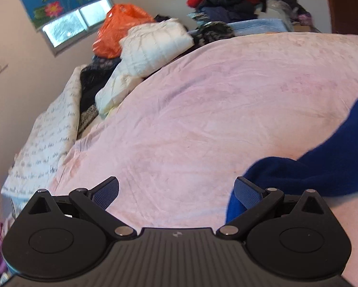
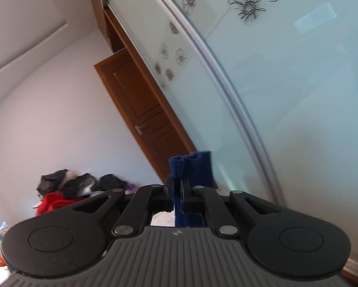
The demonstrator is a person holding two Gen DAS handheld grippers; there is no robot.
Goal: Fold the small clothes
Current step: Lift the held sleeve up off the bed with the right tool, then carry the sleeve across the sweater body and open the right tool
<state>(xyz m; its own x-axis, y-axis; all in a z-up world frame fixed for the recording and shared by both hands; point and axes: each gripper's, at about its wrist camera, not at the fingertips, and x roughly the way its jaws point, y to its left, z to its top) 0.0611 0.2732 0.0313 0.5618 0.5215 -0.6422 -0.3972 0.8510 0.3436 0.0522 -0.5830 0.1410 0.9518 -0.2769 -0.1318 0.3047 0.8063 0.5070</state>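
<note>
Blue sock (image 2: 195, 167) upright in shut right claw (image 2: 177, 197), cuff up

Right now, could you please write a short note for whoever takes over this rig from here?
Left gripper: open, nothing between its pads, hovering over the pink blanket.
Right gripper: shut on the cuff end of the blue sock, raised and facing the wardrobe door.
The sock's other end trails on the blanket beside the left gripper's right finger.
Done: sock picked up at one end.
Left: lay it flat, fold it, set it aside. No finished fold is visible.
</note>
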